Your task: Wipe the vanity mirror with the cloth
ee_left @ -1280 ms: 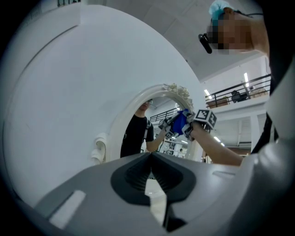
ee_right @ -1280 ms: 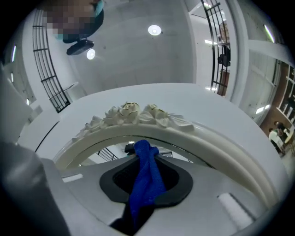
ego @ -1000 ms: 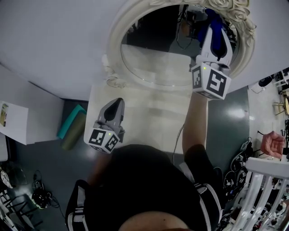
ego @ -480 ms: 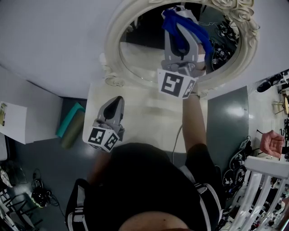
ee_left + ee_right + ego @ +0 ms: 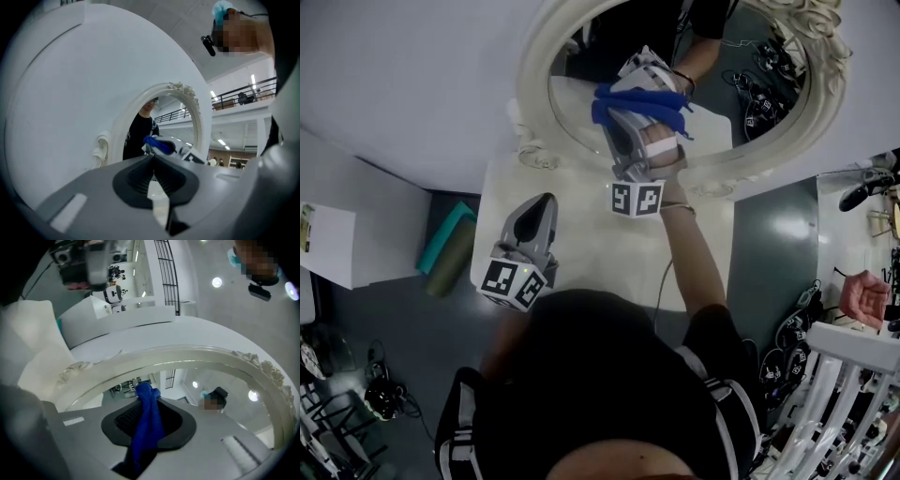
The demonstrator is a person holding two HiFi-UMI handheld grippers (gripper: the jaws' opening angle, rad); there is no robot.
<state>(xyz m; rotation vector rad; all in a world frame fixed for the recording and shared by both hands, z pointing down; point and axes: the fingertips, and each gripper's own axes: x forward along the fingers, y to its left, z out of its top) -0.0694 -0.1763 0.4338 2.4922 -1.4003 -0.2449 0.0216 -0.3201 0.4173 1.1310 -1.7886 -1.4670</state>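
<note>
Right gripper (image 5: 626, 111) at the glass, jaws clamped on the blue cloth (image 5: 645, 99).
Vanity mirror (image 5: 581, 117) lies at 12 o'clock from the right gripper, with the cloth bunched at the tips and apparently touching the lower-centre glass. Left gripper (image 5: 544, 204), jaws together and empty, hangs at 7 o'clock, well off the mirror.

White wall (image 5: 412, 75) above, dark glossy floor (image 5: 773, 253) below — a teal roll (image 5: 442, 251) lies beside the cream table (image 5: 600, 248).
</note>
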